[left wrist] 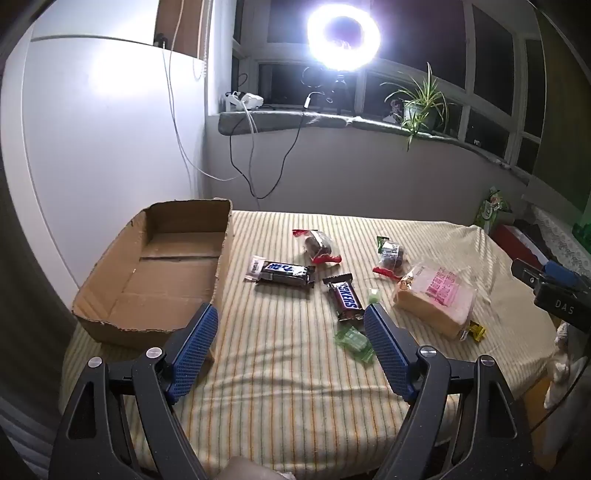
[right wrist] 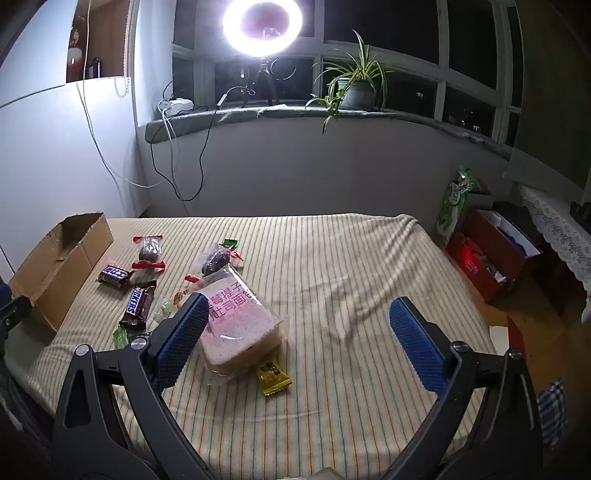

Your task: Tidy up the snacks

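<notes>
Far left the cardboard box (left wrist: 155, 273) sits empty for collecting, snacks like the Snickers bar (left wrist: 346, 300) and bagged bread (left wrist: 436, 299) scattered right across the striped table (left wrist: 280, 369), left gripper (left wrist: 291, 325) and right gripper (right wrist: 299, 314) hovering wide, empty.

A home room at night: ahead of the grippers stand a striped-cloth table (right wrist: 332, 258), a windowsill (right wrist: 295, 110) with a potted plant (right wrist: 354, 88), a ring light (right wrist: 262, 26), and dark windows (right wrist: 465, 40).
</notes>
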Action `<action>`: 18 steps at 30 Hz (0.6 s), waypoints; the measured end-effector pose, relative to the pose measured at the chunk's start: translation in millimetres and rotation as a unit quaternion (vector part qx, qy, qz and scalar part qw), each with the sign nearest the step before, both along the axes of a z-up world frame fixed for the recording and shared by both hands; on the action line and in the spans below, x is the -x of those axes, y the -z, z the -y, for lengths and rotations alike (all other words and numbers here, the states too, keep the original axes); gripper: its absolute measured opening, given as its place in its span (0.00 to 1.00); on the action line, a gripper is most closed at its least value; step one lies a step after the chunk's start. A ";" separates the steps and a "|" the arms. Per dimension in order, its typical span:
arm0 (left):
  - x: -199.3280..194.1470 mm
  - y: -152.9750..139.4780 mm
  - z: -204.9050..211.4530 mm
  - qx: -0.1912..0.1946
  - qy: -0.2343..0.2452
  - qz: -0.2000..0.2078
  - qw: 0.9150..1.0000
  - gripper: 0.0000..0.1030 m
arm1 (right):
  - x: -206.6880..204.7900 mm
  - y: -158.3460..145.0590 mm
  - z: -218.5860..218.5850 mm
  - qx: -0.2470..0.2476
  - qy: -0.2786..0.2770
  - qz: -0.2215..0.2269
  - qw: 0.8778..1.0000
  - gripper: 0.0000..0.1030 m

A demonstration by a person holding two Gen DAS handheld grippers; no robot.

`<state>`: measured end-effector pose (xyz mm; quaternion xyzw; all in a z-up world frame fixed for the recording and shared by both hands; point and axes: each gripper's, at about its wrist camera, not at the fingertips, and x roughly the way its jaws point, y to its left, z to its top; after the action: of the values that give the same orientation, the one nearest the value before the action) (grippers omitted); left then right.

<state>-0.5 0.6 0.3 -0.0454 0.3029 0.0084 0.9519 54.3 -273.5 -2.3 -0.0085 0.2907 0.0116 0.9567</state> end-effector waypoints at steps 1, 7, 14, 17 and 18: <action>0.7 -0.4 -0.6 0.002 0.001 0.001 1.000 0.79 | -0.5 0.0 0.3 -0.005 0.000 -0.001 1.000 0.98; -0.2 -5.4 -5.4 -0.001 0.000 0.001 1.000 0.79 | 5.6 -6.1 1.6 -0.003 0.004 0.017 1.000 0.98; 4.4 -10.0 -7.7 -0.004 -0.002 0.009 1.000 0.79 | 4.9 -12.2 -2.8 0.001 0.003 0.019 1.000 0.98; 3.1 -6.2 -4.0 -0.005 -0.004 0.007 1.000 0.79 | 4.0 -12.3 -3.0 0.001 0.002 0.021 1.000 0.98; 1.9 -5.1 -3.9 -0.005 -0.003 0.006 1.000 0.79 | 4.4 -12.1 -5.7 0.002 0.002 0.021 1.000 0.98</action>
<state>-2.4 4.5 5.4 -0.0412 0.2972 0.0124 0.9538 49.9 -267.8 9.8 -0.0106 0.2708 0.0091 0.9625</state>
